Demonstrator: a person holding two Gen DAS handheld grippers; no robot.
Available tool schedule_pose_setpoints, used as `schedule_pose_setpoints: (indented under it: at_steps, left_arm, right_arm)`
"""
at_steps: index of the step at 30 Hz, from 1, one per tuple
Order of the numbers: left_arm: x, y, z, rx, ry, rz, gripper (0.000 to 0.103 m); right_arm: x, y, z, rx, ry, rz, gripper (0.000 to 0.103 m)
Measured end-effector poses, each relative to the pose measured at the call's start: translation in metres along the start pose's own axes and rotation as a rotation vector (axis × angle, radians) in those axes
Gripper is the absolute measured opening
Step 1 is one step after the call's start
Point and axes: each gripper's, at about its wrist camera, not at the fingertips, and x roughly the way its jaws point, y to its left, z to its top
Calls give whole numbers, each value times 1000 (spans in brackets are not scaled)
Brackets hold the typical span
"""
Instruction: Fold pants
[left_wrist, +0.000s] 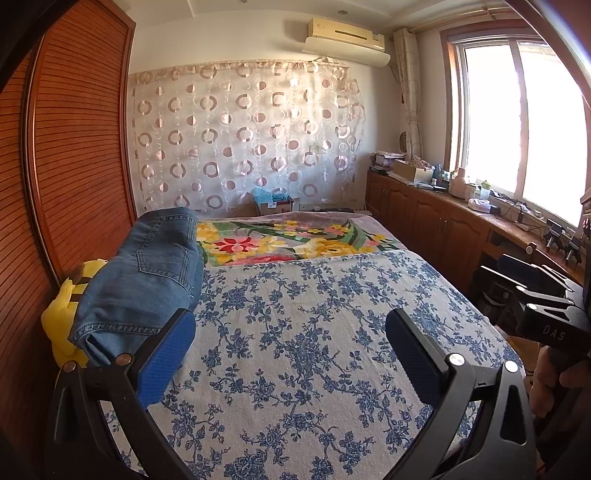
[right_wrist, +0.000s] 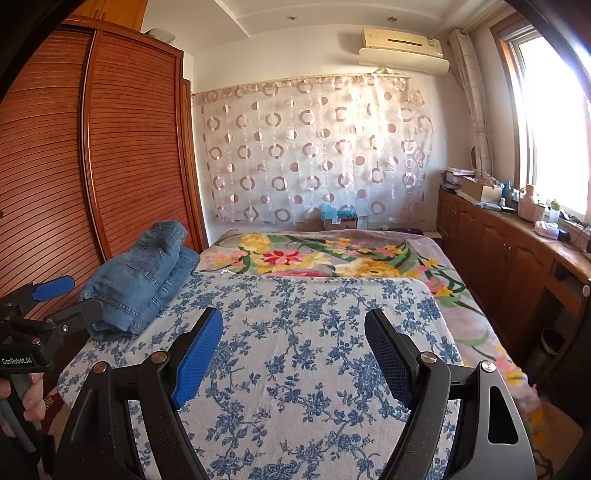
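Note:
Blue denim pants (left_wrist: 147, 280) lie folded in a bundle at the left edge of the bed, on the blue-flowered sheet (left_wrist: 314, 332). They also show in the right wrist view (right_wrist: 144, 280). My left gripper (left_wrist: 290, 328) is open and empty, just right of the pants, its left pad close to their near end. My right gripper (right_wrist: 293, 332) is open and empty above the sheet, right of the pants. The left gripper also shows in the right wrist view (right_wrist: 64, 299), open beside the pants.
A yellow item (left_wrist: 62, 314) sits under the pants by the wooden wardrobe (left_wrist: 74, 147). A flowered blanket (left_wrist: 295, 240) covers the bed's far part. A wooden cabinet (left_wrist: 443, 221) with clutter runs along the window on the right.

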Motion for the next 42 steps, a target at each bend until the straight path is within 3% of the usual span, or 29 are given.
schedule_pose_setpoints:
  at_steps: [42]
  left_arm:
    - [-3,2,-2,-2,-5,2,103]
  right_arm:
    - [-2,-1,-4,0,1,2,81]
